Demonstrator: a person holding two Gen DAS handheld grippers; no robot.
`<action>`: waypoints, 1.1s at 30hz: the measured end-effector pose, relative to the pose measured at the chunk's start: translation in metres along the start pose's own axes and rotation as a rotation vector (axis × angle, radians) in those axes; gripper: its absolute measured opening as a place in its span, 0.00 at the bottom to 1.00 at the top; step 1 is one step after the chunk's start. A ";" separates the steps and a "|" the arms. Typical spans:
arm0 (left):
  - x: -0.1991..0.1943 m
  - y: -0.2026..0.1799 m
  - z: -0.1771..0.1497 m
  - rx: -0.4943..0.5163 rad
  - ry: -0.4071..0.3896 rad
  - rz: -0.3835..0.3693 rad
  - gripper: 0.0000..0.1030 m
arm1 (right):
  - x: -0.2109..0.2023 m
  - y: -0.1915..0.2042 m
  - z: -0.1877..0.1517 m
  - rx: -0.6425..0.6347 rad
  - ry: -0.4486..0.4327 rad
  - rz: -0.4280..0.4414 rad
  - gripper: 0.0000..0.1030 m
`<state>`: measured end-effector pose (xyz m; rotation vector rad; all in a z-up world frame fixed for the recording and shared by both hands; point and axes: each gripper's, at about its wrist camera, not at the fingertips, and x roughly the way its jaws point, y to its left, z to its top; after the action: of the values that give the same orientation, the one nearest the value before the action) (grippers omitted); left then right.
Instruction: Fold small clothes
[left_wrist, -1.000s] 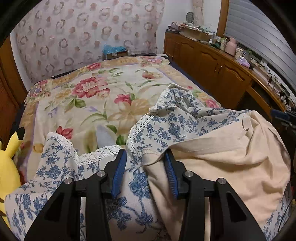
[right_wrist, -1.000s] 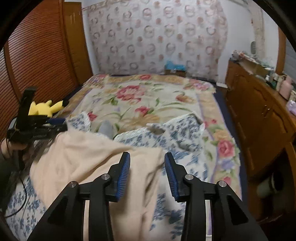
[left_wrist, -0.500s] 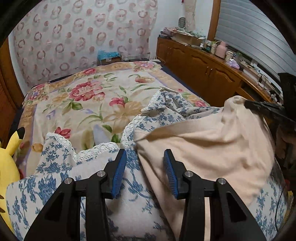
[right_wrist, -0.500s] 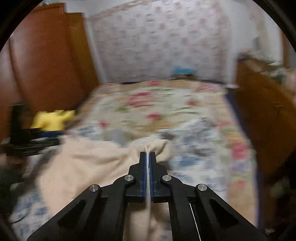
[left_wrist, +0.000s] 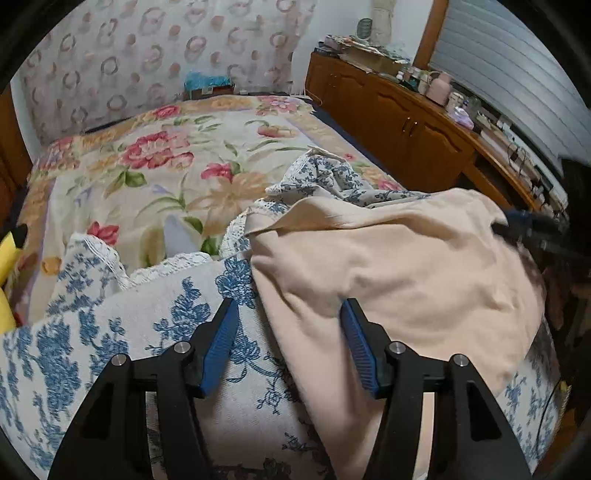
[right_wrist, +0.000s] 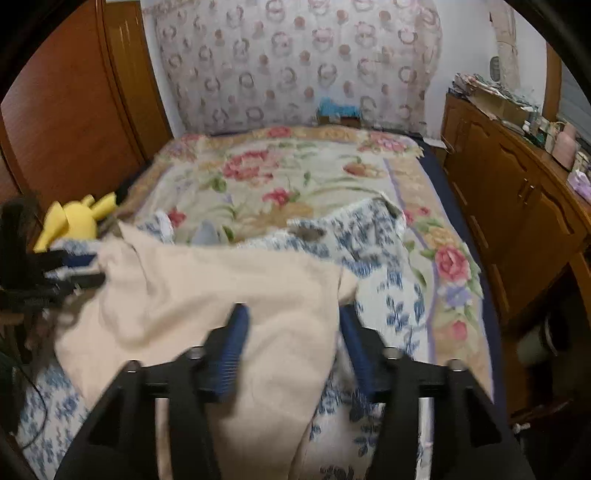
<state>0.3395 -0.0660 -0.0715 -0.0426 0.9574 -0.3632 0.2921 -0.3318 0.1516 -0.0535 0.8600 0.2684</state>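
Observation:
A cream cloth garment lies spread over a blue-and-white floral fabric at the near end of the bed. My left gripper is open, its jaws straddling the cream garment's left edge. In the right wrist view the cream garment fills the near middle. My right gripper is open, with the garment's right edge between its jaws. The left gripper shows in the right wrist view at the garment's far left corner.
A floral bedspread covers the bed beyond. A yellow plush toy sits at the bed's left edge. A wooden cabinet with clutter on top runs along the right. A wooden wardrobe stands on the left.
My right gripper was shut on the cream garment half a second ago and is now open. The cream garment has spread flatter and further left over the floral fabric.

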 end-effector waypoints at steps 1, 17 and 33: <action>0.000 0.000 0.000 -0.005 -0.002 -0.004 0.57 | 0.003 -0.001 -0.001 0.003 0.015 -0.001 0.60; 0.006 0.001 0.005 -0.032 -0.008 -0.120 0.24 | 0.025 -0.002 0.005 0.033 0.095 0.133 0.66; -0.109 -0.003 -0.025 -0.029 -0.255 -0.119 0.13 | -0.031 0.041 0.017 -0.195 -0.086 0.172 0.14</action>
<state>0.2624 -0.0306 0.0008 -0.1698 0.7095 -0.4425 0.2749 -0.2960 0.1891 -0.1493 0.7515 0.5124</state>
